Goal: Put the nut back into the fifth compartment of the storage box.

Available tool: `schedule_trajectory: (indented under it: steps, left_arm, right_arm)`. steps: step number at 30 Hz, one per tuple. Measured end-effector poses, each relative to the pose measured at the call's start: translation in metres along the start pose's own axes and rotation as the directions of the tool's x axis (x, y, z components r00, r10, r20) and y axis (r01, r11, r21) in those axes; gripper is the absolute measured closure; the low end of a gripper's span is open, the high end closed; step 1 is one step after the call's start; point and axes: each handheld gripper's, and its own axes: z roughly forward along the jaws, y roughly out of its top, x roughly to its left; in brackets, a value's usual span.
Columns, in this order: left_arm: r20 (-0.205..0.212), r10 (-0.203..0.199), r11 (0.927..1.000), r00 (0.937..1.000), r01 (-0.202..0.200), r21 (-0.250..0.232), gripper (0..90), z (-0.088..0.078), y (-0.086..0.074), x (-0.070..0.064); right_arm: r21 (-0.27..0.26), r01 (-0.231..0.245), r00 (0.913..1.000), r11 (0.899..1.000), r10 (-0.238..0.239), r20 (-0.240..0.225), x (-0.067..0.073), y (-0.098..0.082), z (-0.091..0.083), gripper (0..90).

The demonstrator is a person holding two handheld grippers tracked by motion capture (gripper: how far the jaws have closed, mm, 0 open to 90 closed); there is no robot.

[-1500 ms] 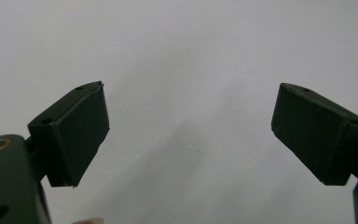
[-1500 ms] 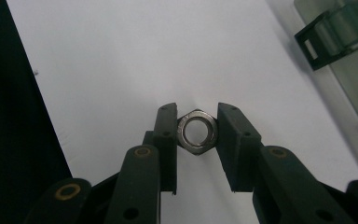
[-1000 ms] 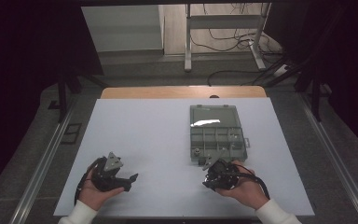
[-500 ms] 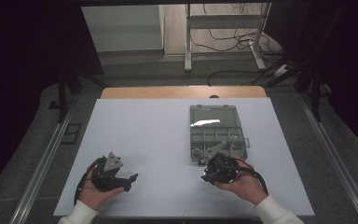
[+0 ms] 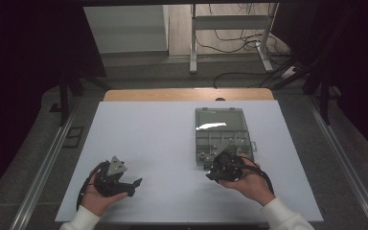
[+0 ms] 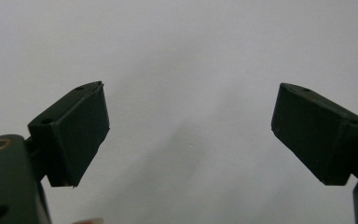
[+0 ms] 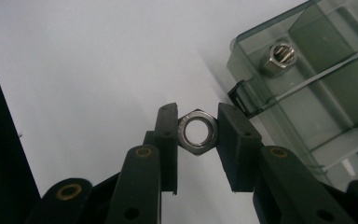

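Note:
A steel hex nut (image 7: 197, 131) is pinched between the two black jaws of my right gripper (image 7: 198, 116), held just above the white table. In the high view that right gripper (image 5: 212, 173) hovers at the near left corner of a clear grey compartment box (image 5: 220, 125). In the box's corner compartment lies a second nut (image 7: 278, 58). My left gripper (image 6: 191, 126) stands open with nothing between its pads, over bare white table. In the high view the left gripper (image 5: 135, 186) rests in a hand at the near left of the table.
The white table top (image 5: 148, 139) stretches wide between the two hands and to the left of the box. A wooden strip (image 5: 187, 94) runs along its far edge. Metal rails flank the table, and cables and a stand lie on the floor beyond.
My right hand has edged a little away from the near edge, toward the box, with the nut still in its jaws. The left hand has stayed put.

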Motion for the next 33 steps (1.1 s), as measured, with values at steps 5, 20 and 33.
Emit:
schedule_trajectory:
  steps: [5,20,33]
  left_arm:
    - [0.000,0.005,1.0000,1.0000,-0.005,0.002,11.6,0.000,0.000,0.000]
    - [0.000,0.002,1.0000,1.0000,-0.002,0.002,11.6,0.000,0.000,0.000]
    - [0.000,0.002,1.0000,1.0000,-0.002,0.003,11.6,0.000,0.000,0.000]
  right_arm:
    - [-0.014,-0.010,0.9999,1.000,0.010,0.004,-0.007,0.007,-0.002,69.8]
    - [-0.040,-0.041,0.9990,0.998,0.042,0.016,-0.022,0.017,-0.001,69.9]
    - [-0.052,-0.081,0.9965,0.995,0.082,0.017,-0.037,0.028,0.007,69.8]
